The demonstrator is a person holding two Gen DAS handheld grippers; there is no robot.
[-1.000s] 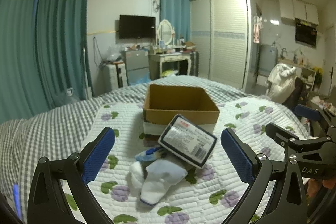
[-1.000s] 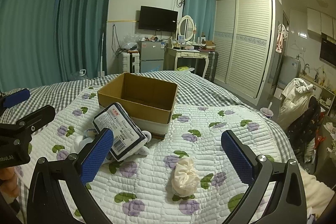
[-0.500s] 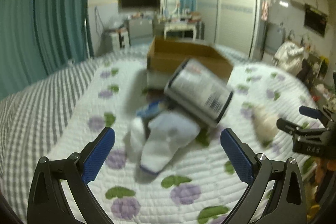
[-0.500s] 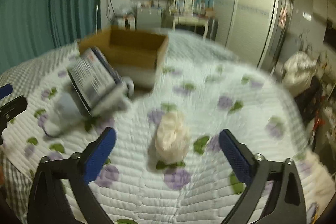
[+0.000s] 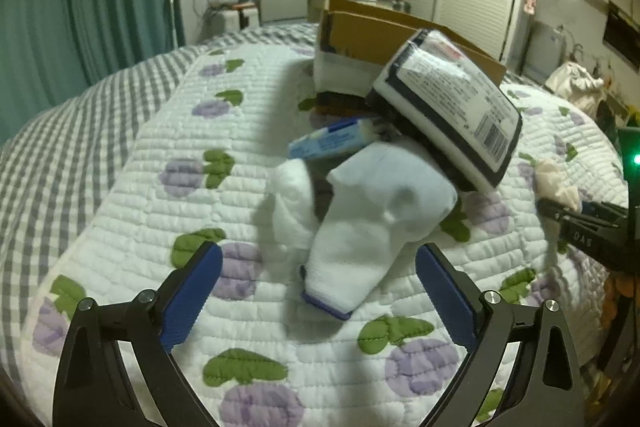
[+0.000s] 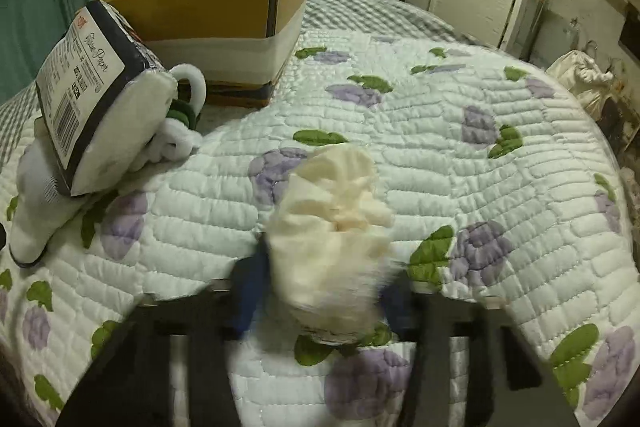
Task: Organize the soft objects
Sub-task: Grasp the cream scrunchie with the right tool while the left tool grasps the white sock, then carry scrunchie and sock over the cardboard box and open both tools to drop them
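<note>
A white sock [image 5: 360,239] lies on the quilt just ahead of my open left gripper [image 5: 318,291]. A tissue paper pack [image 5: 448,107] leans on the sock, beside a small blue packet [image 5: 332,139]. Behind stands an open cardboard box [image 5: 384,31]. My right gripper [image 6: 320,291] has closed its blue fingers [image 6: 248,291] around a cream scrunched cloth [image 6: 336,227] on the quilt. The cloth [image 5: 556,179] and the right gripper also show at the right of the left wrist view. The box [image 6: 216,11], the tissue pack [image 6: 96,99] and the sock [image 6: 36,211] show in the right wrist view.
The white quilt with purple flowers [image 6: 480,155] covers a grey checked bed [image 5: 60,131]. Teal curtains hang at the left. A TV, a dresser and a wardrobe stand at the far wall.
Both grippers moved forward and down toward the bed. My right gripper closed from wide open onto the cream cloth. My left gripper stayed open and came close to the sock.
</note>
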